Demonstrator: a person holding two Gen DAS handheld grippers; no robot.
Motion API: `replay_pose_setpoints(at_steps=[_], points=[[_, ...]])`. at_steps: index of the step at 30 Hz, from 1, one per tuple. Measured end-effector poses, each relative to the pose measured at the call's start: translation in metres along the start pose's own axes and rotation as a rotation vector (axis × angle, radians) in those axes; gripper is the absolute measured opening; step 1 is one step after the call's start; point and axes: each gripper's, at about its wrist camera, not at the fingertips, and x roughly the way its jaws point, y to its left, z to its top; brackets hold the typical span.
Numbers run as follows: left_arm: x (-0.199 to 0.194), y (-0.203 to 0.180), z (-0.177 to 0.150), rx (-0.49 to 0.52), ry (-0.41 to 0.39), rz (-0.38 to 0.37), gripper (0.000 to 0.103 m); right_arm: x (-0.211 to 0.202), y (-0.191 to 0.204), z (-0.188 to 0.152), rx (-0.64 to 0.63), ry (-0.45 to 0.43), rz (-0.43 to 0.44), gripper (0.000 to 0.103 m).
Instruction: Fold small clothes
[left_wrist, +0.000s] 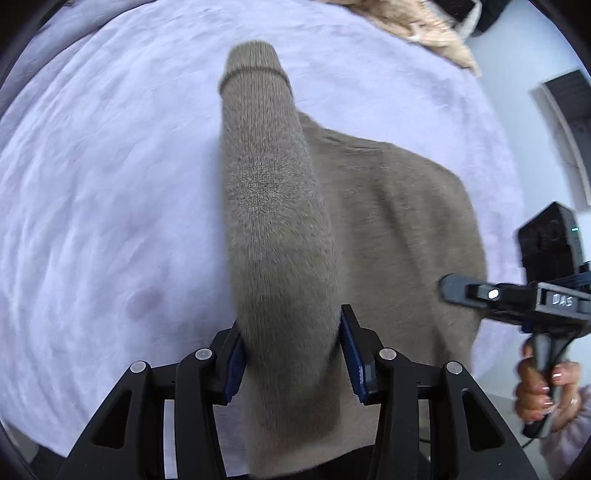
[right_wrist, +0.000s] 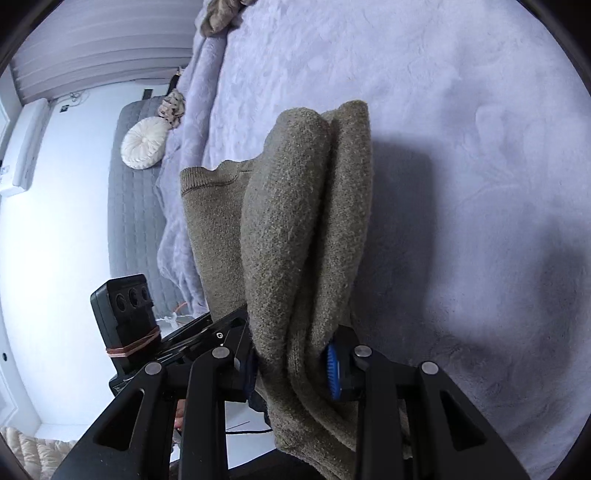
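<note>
A taupe knitted sweater (left_wrist: 388, 221) is held up over a lilac fleece blanket (left_wrist: 110, 184). My left gripper (left_wrist: 291, 347) is shut on one sleeve (left_wrist: 269, 206), which hangs forward with its ribbed cuff at the far end. My right gripper (right_wrist: 295, 358) is shut on a bunched fold of the same sweater (right_wrist: 295, 221); a ribbed hem or cuff shows to its left. In the left wrist view the right gripper (left_wrist: 458, 288) appears at the right edge, held by a hand, with its fingers against the sweater's body.
A beige fluffy garment (left_wrist: 417, 26) lies at the blanket's far edge. In the right wrist view a grey quilted bed cover (right_wrist: 136, 206) with a round cream cushion (right_wrist: 144, 144) lies left of the blanket (right_wrist: 461, 147); the left gripper's black camera block (right_wrist: 125, 317) is close by.
</note>
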Motion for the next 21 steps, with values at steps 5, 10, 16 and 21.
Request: replay_pose_setpoints(at_steps=[5, 10, 16, 21], points=[[-0.021, 0.029, -0.014, -0.049, -0.056, 0.070, 0.046, -0.028, -0.013, 0.006, 0.057, -0.079, -0.181, 0.036], [-0.034, 0.038, -0.018, -0.031, -0.086, 0.101, 0.046, -0.048, -0.006, -0.009, 0.058, -0.102, -0.196, 0.036], [-0.021, 0.014, -0.006, 0.005, -0.091, 0.093, 0.046, -0.026, -0.012, -0.035, 0.057, -0.055, -0.149, 0.044], [-0.017, -0.013, -0.006, 0.075, -0.103, 0.117, 0.049, -0.011, 0.020, -0.036, -0.144, -0.024, -0.434, 0.008]])
